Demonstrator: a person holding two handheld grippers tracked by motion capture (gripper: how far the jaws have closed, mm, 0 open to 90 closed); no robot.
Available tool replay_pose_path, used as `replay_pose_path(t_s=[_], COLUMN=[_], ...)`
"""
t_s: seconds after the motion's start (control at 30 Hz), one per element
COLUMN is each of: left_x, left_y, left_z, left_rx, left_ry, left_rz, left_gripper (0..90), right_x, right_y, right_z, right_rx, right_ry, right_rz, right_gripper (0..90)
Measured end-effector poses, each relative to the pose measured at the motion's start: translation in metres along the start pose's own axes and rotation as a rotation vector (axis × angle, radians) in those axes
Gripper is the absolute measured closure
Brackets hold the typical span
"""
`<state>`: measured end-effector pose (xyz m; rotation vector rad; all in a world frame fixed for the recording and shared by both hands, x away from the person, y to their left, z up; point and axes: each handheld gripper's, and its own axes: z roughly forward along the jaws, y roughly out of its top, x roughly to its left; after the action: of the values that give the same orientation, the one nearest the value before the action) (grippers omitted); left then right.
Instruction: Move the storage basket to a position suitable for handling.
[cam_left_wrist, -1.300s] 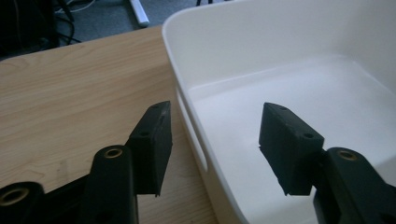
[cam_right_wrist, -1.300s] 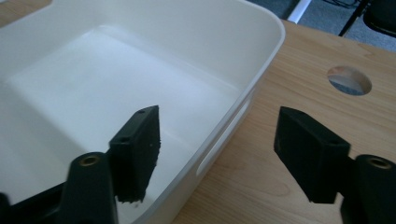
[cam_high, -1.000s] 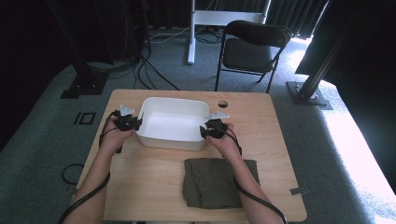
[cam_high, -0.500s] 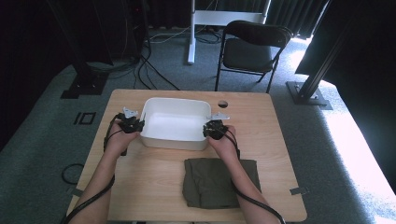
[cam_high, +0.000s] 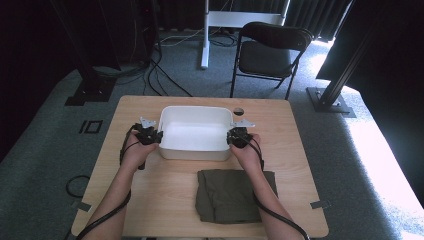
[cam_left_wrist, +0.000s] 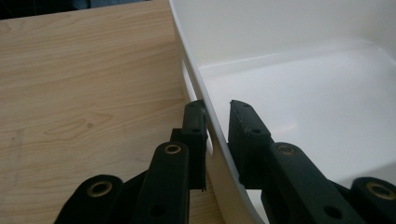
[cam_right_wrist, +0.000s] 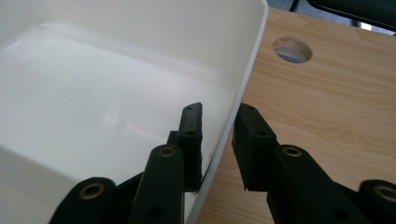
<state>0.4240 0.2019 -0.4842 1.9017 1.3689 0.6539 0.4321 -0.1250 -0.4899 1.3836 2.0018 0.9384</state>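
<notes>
The rectangular plastic tub (cam_high: 195, 131) is plain white inside and outside, without any pattern. The wooden table top (cam_high: 165, 200) is light beige-brown with fine darker grain lines and a few small knots. The folded cloth (cam_high: 231, 196) is dark olive green, one colour only. The left gripper (cam_left_wrist: 215, 128) and the right gripper (cam_right_wrist: 217, 128) have matt black jaws with small brass-coloured rivets. The folding chair (cam_high: 270, 47) is black. The carpet floor (cam_high: 45, 165) is grey-green.

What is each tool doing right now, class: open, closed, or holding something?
Left tool: jaws straddle the white tub rim; grip uncertain.
Right tool: the same, opposite rim.
</notes>
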Motion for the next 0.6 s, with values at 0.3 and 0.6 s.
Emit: replay_pose_path(t_s=[0.3,0.6], left_x=[-0.021,-0.044], left_y=[0.004,0.013], left_z=[0.006,0.014], left_rx=[0.003,0.019], left_ry=[-0.030,-0.019], left_rz=[0.001,0.019], left_gripper=[75.8,75.9], right_x=[-0.019,-0.039], right_y=[-0.003,-0.007], right_z=[-0.004,-0.009], right_rx=[0.008,0.017], right_ry=[-0.051,-0.093], right_rz=[0.008,0.035], right_gripper=[77.3,79.6])
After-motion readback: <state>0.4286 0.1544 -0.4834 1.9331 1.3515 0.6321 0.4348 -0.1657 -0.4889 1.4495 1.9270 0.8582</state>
